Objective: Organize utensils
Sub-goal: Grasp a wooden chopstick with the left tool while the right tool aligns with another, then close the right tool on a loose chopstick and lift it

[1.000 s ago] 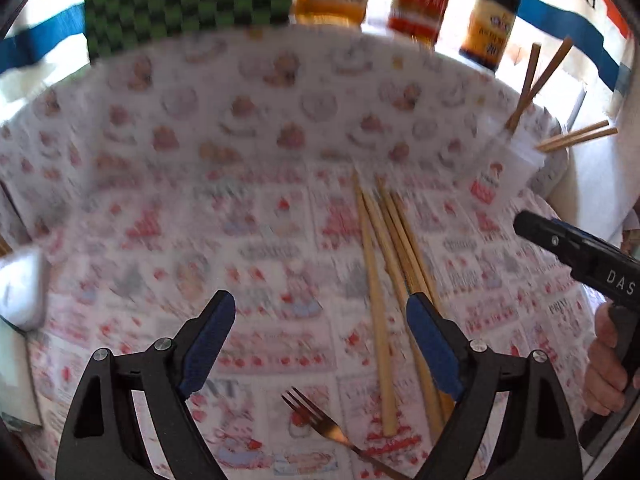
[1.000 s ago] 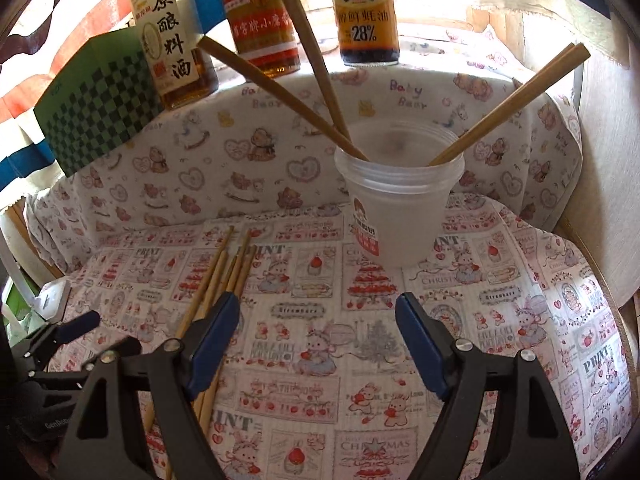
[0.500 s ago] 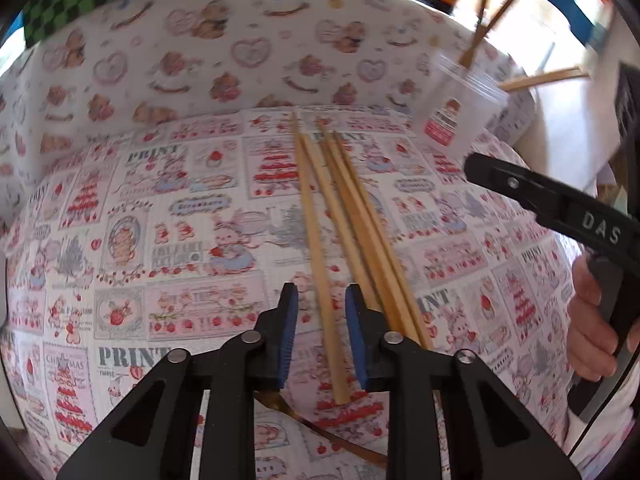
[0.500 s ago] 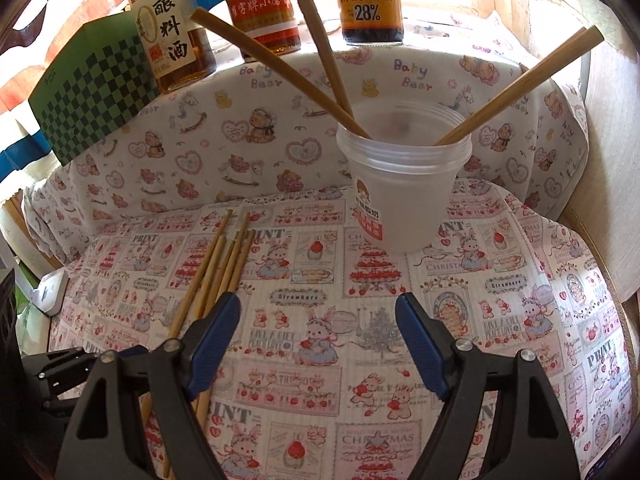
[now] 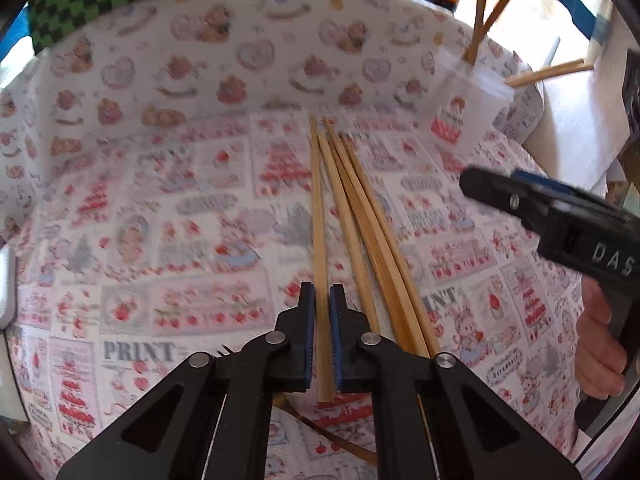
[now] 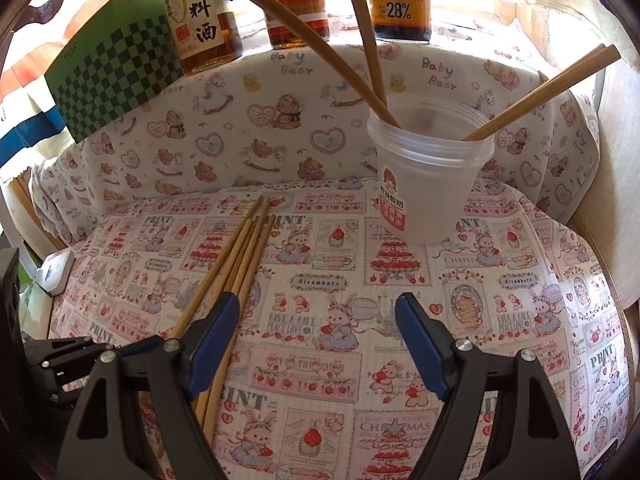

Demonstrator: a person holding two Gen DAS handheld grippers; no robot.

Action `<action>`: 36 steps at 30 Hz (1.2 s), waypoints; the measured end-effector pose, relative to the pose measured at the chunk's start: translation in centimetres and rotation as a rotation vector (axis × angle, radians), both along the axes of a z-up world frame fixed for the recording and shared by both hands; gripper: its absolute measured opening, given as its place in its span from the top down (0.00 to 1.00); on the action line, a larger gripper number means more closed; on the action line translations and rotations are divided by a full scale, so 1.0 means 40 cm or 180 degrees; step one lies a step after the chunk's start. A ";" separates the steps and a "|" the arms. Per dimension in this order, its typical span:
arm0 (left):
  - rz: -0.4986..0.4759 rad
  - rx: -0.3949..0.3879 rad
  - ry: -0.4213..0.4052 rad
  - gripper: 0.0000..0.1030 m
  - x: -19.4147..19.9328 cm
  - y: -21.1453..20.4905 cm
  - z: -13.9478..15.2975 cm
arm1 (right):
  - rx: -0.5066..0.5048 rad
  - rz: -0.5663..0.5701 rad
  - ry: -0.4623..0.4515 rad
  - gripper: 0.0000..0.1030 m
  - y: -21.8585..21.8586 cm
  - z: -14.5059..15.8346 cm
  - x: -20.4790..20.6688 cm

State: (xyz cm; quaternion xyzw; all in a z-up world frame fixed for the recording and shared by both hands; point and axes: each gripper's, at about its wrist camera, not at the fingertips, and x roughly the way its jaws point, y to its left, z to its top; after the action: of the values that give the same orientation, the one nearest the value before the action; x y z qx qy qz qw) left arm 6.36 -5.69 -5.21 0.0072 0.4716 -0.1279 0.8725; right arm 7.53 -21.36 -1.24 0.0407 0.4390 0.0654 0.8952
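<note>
The left gripper (image 5: 322, 336) tilts steeply down toward the patterned-cloth surface (image 5: 168, 216), its jaws clamped on one pale wooden chopstick (image 5: 319, 216) — leftmost of the loose bundle of wooden chopsticks (image 5: 372, 240). The right gripper (image 6: 318, 332) hangs tilted over the cloth, jaws wide apart and empty — the translucent plastic cup (image 6: 430, 188) beyond.

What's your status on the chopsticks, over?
Left gripper shut on one wooden chopstick. Right gripper open, empty. Clear plastic cup unobstructed.
</note>
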 end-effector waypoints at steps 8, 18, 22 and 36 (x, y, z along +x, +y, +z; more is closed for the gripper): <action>0.0192 -0.0077 -0.0715 0.94 -0.047 0.044 0.102 | 0.0186 0.0411 0.0231 0.31 0.035 -0.022 0.000; 0.0672 0.0246 -0.1555 0.94 -0.096 0.081 0.180 | 0.0208 0.0750 0.0655 0.73 0.099 -0.073 -0.013; 0.0750 0.0231 -0.1748 0.94 -0.108 0.088 0.200 | 0.0090 0.0824 0.0634 0.73 0.121 -0.078 -0.023; 0.0772 0.0276 -0.1982 0.94 -0.150 0.081 0.228 | -0.0408 0.0721 0.0361 0.93 0.137 -0.081 -0.028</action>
State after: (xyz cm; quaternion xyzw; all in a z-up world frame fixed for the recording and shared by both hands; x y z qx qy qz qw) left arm 0.37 -2.46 3.90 0.0269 0.1849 0.0053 0.9824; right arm 6.40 -15.90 -4.50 -0.0628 0.4939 0.1354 0.8566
